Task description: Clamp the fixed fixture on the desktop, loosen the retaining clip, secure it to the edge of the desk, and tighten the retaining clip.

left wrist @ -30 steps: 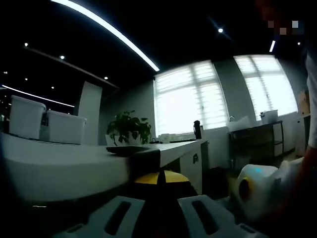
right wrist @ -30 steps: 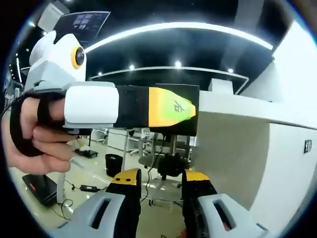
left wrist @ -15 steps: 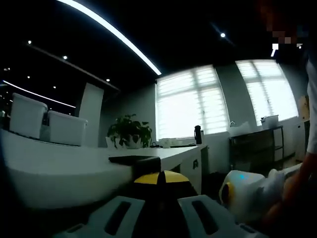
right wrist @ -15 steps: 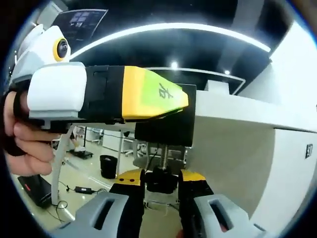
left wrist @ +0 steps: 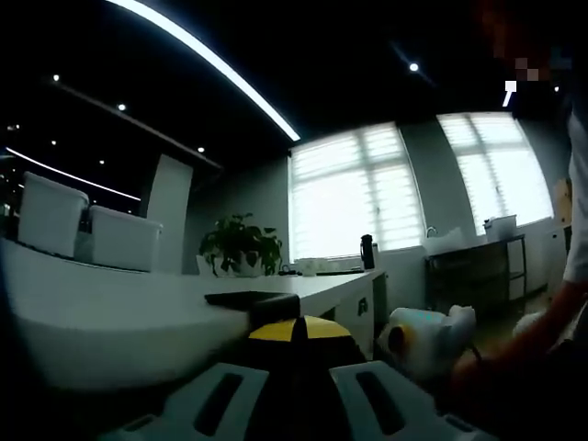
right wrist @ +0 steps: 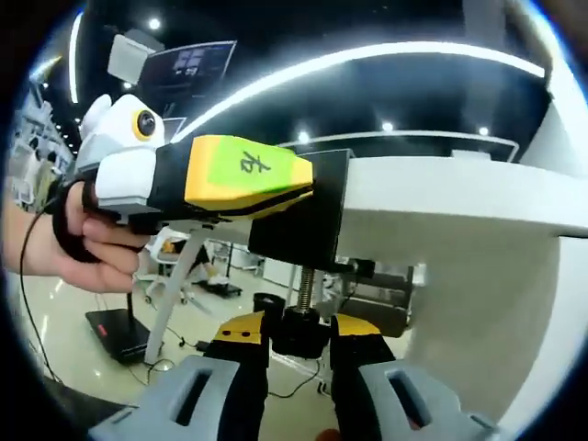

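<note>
Now, step: tightening the clip's screw under the surface edge.
Clamp (right wrist: pixel 299 216): black, hooked over the surface (right wrist: pixel 459 188) edge, screw (right wrist: pixel 304 290) hanging below.
Left tongs (right wrist: pixel 243 175): shut on the clamp's body, steadying it.
Right tongs (right wrist: pixel 296 333): closed around the knob (right wrist: pixel 296 329) at the screw's foot.
Change: a second ago the right tongs stood apart from the knob; now they grip it, so turning looks possible.
Risk: knob may slip.
</note>
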`<state>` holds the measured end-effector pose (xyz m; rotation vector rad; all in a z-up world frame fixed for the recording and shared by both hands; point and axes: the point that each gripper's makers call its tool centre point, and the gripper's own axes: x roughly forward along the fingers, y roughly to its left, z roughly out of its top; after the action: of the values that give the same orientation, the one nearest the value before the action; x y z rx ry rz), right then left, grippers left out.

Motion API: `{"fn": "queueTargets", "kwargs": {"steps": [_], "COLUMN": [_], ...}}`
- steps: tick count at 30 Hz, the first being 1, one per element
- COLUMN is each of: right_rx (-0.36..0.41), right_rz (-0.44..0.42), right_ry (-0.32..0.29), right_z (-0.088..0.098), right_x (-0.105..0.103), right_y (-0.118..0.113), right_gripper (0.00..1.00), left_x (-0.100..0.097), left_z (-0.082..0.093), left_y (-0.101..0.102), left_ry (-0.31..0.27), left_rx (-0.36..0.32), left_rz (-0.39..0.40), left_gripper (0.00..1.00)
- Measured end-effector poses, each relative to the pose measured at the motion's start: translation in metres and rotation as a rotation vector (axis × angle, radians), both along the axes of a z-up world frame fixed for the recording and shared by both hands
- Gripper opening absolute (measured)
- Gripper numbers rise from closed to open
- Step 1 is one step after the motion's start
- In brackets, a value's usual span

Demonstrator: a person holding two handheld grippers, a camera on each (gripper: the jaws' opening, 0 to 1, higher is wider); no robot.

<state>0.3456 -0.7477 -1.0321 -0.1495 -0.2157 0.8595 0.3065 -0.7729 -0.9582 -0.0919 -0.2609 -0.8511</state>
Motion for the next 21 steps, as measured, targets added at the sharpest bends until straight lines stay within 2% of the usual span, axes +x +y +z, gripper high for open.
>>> {"fn": "queueTargets", "kwargs": {"steps": [4,7,8,12,13,14,17,18,19,21], "right_rx": [-0.045,-0.037,-0.025,-0.01,-0.001,0.006,0.034,-0.017,-0.041,0.002], "right_rz": [0.135,0.2,0.229,0.204,0.167,0.095,-0.051,-0.179,-0.217,-0.268], "right_ry": [0.015,0.043,0.07,0.072,0.087,0.081,0.116,0.116,0.115,0.157], "right_z": [-0.001,-0.003,-0.004,-0.006,-0.01,-0.016,-0.035,-0.051,-0.056,-0.063], "right_x": [0.005,0.007,0.006,0.004,0.005,0.011,0.012,0.012,0.009,-0.004], "right_y": [0.005,0.006,0.006,0.004,0.001,-0.006,-0.018,-0.028,-0.031,-0.03], "right_gripper": [0.24,0.24,0.24,0.26,0.28,0.32,0.33,0.33,0.33,0.32], "left_x": [0.001,0.001,0.001,0.001,0.001,0.001,0.001,0.001,0.001,0.0], "left_z": [0.0,0.0,0.0,0.0,0.0,0.0,0.0,0.0,0.0,0.002], "left_y": [0.0,0.0,0.0,0.0,0.0,0.0,0.0,0.0,0.0,0.002], "left_ry": [0.001,0.0,-0.001,-0.002,-0.002,-0.002,-0.001,-0.001,-0.001,-0.006], "left_rx": [-0.002,-0.002,-0.001,-0.003,-0.003,-0.002,-0.003,-0.002,0.001,-0.004], "left_rz": [-0.001,-0.002,-0.001,-0.002,-0.003,-0.003,-0.002,0.0,0.002,0.007], "left_gripper": [0.02,0.02,0.02,0.02,0.02,0.02,0.02,0.02,0.02,0.02]}}
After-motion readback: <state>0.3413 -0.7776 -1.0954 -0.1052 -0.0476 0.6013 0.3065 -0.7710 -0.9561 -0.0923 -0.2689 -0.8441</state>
